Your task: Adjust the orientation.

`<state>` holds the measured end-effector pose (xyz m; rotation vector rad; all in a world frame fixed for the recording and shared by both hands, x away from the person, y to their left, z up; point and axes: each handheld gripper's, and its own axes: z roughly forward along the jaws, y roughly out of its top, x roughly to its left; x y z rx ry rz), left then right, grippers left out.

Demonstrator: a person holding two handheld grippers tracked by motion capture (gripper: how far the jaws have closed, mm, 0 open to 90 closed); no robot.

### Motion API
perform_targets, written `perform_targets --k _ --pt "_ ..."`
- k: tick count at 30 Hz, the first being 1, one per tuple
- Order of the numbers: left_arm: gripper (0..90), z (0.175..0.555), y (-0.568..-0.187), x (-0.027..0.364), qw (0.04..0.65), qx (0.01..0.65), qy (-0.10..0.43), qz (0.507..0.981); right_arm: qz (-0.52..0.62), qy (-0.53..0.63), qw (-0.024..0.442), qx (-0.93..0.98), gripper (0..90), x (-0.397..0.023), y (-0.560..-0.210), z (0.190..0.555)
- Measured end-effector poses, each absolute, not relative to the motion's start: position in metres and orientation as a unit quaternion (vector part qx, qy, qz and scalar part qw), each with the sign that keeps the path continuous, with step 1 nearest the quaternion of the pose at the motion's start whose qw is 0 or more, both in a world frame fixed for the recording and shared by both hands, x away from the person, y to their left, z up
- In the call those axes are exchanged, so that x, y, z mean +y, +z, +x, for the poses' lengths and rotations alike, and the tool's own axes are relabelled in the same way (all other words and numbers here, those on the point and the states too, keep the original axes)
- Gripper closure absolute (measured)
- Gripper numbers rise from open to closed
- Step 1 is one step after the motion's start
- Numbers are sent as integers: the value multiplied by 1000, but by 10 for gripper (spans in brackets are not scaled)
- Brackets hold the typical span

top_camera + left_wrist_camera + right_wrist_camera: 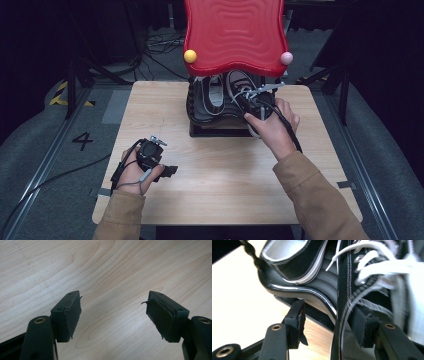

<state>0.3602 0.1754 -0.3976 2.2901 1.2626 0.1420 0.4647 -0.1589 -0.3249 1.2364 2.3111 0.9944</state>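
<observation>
While we start from the high view, the only writing we can read is a black "4" (82, 140) marked on the grey floor to the left of the surface (225, 185); no brand shows on anything. The container here is a black shoe rack (220, 120) at the far middle of the wooden surface, with a wavy red top shelf (234, 32) that has a yellow ball (190, 56) and a pink ball (286, 58) on its front corners. On its lower tray sit two black sneakers with white laces: the left sneaker (214, 97) lies fully on the tray, and the right sneaker (245, 92) sticks out over the front edge. Our right hand-held gripper (260, 102) is right at that right sneaker, and the left hand-held gripper (167, 171) rests low over the near left part of the surface, well apart from the rack.

In the left gripper view, the left hand-held gripper (113, 312) has its jaws spread wide with just bare wood grain between them.

In the right gripper view, the right hand-held gripper (332, 320) is spread too. The right sneaker (367, 285), a bit blurred, has its edge standing between the jaws, close against one pad, while the other pad is off it. The left sneaker (294, 257) sits behind on the glossy black tray (294, 290).
</observation>
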Motion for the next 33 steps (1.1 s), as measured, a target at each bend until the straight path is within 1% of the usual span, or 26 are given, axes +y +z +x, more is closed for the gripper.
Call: perform_targets --k 3,4,5,8,10,11,13,15,16,18,19,20,26,33 --pt "284 361 -397 173 259 464 51 846 427 360 169 812 513 -167 -318 456" --pt "283 362 -397 172 258 462 52 847 419 365 169 814 540 -176 -313 447" --pt "283 362 -397 172 258 462 52 847 419 365 169 814 540 -176 -313 447" --pt "283 365 -397 170 259 461 50 847 410 384 166 811 608 -190 -303 434" --pt "283 366 -397 168 257 460 49 848 408 386 162 812 621 -194 -300 430" --pt "282 368 -396 167 257 459 48 849 399 388 154 816 659 -205 -294 422" --pt "282 369 -396 167 258 458 48 849 396 387 151 819 684 -212 -292 417" --pt "282 370 -396 167 258 457 47 850 394 382 147 823 737 -220 -293 413" --pt "282 370 -396 167 258 457 47 850 394 382 147 823 737 -220 -293 413" --pt "282 371 -396 167 259 460 47 848 390 373 137 831 804 -228 -296 407" --pt "282 371 -396 167 259 459 46 849 388 364 134 836 859 -233 -298 405" --pt "282 371 -396 167 258 459 46 849 389 360 129 838 891 -236 -301 403" --pt "282 369 -395 168 259 460 48 848 379 333 112 856 900 -249 -327 406" --pt "282 368 -397 171 255 464 46 847 352 328 106 870 900 -245 -356 416"
